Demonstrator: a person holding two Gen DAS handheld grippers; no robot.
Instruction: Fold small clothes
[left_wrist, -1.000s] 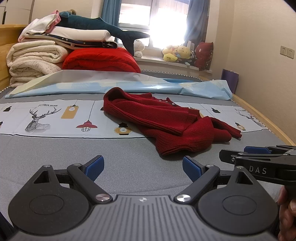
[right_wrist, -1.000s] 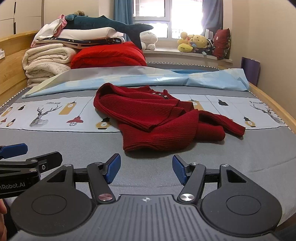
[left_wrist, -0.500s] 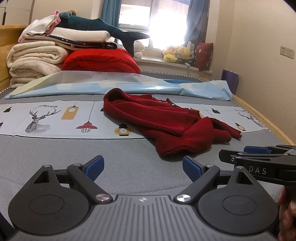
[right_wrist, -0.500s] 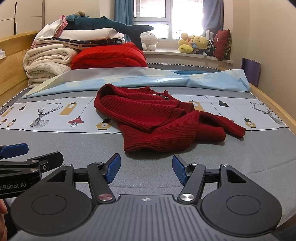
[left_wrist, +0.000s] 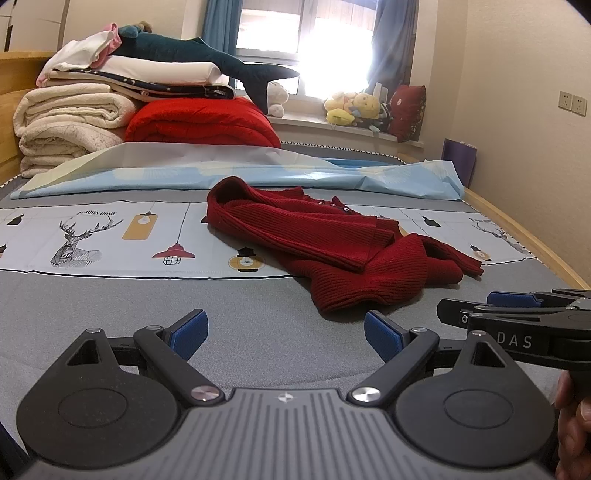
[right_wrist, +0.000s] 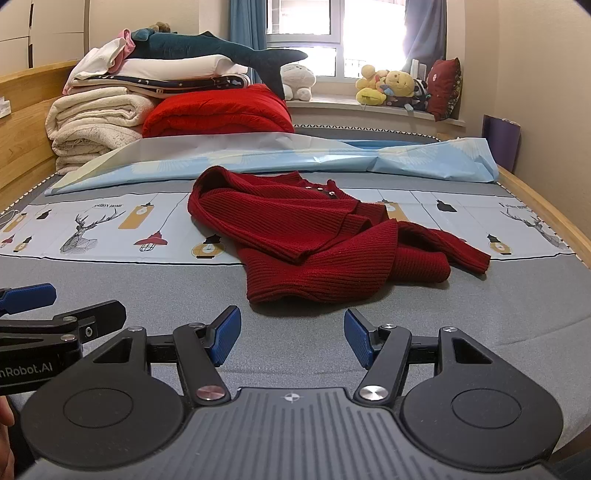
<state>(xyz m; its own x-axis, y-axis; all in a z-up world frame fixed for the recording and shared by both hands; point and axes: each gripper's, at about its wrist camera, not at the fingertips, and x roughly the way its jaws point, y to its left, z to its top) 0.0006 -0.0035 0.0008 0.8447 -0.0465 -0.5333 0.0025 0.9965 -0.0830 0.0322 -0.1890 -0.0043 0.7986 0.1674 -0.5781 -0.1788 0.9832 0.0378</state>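
A dark red knitted sweater (left_wrist: 332, 240) lies crumpled on the bed, partly on a printed sheet (left_wrist: 92, 236) and partly on grey fabric; it also shows in the right wrist view (right_wrist: 314, 236). My left gripper (left_wrist: 286, 334) is open and empty, low over the grey fabric, short of the sweater's near hem. My right gripper (right_wrist: 291, 338) is open and empty, just short of the hem too. Each gripper shows from the side in the other's view: the right one (left_wrist: 517, 317), the left one (right_wrist: 44, 314).
Folded blankets (left_wrist: 74, 122), a red quilt (left_wrist: 203, 122) and a plush shark (left_wrist: 207, 61) are stacked at the bed's head. A light blue sheet (left_wrist: 258, 173) lies across behind the sweater. The wooden bed rail (left_wrist: 524, 236) runs along the right. Stuffed toys (left_wrist: 354, 107) sit on the windowsill.
Both grippers have crept slightly forward toward the sweater. Both stay open and empty. The sweater has not moved.
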